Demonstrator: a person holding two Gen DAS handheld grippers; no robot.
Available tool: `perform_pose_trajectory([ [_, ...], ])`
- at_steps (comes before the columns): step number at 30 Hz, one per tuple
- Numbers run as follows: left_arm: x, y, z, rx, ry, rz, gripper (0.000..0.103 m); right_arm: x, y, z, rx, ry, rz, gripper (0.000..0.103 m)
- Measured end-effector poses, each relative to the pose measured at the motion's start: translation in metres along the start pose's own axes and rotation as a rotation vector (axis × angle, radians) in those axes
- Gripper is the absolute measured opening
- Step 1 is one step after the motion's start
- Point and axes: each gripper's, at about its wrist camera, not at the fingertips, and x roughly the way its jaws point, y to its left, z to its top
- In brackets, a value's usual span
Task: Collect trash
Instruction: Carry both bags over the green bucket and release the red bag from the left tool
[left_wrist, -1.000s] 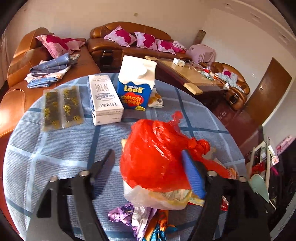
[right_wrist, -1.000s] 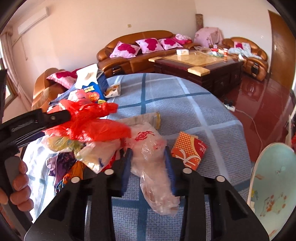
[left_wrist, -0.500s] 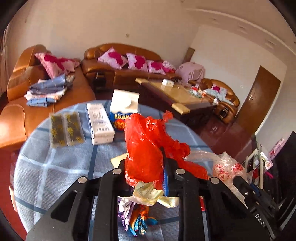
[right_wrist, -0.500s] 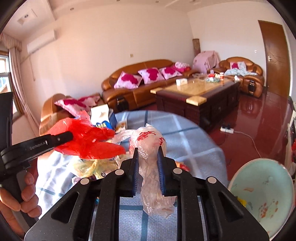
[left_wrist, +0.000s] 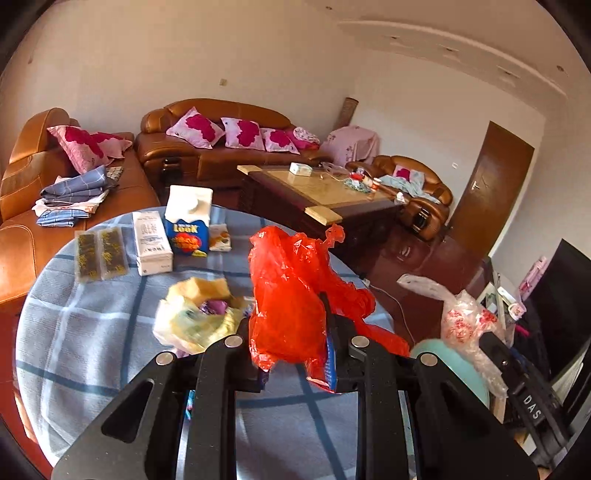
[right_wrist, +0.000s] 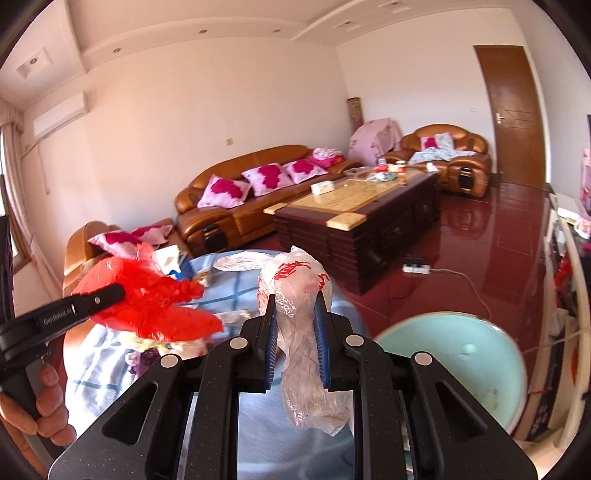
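Two bags are now in the air above the round table (left_wrist: 92, 332), whose blue checked cloth fills the lower left of the left wrist view. A second ago both bags were resting on that cloth in a heap of wrappers; since then each has been raised clear of it, and the yellowish wrapper pile (left_wrist: 195, 317) stays behind, blurred, on the table.

At the table's right edge stands the pale green bin (right_wrist: 454, 365), its open mouth just beside and below the right gripper (right_wrist: 295, 343), far closer in the frame than a second ago. That suggests the collected trash is headed for the drop.

The red plastic bag (left_wrist: 291, 295) is clenched between the jaws of the left gripper (left_wrist: 291, 354), bunched and hanging free. The clear printed bag (right_wrist: 295, 295) is pinched the same way in the right gripper, its tail drooping below the blue pads.

Smaller items remain at the far side of the table: a blue-and-white carton (left_wrist: 188, 225), a white box (left_wrist: 151, 243) and two dark sachets (left_wrist: 99, 254), none yet gathered.
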Motion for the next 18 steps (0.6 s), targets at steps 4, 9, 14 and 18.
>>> perform_pose_trajectory([
  [4,-0.003,-0.021,-0.009,0.023,0.006,-0.016,0.022,-0.018,-0.021,-0.002,0.02,-0.018,-0.03,0.019],
  [9,-0.009,-0.051,-0.018,0.076,0.006,-0.024,0.022,-0.039,-0.046,-0.005,0.056,-0.041,-0.061,0.019],
  [14,-0.008,-0.081,-0.028,0.125,0.021,-0.035,0.022,-0.048,-0.067,-0.01,0.083,-0.042,-0.093,0.019],
  [18,-0.006,-0.108,-0.038,0.178,0.036,-0.05,0.022,-0.053,-0.082,-0.013,0.104,-0.045,-0.111,0.019],
])
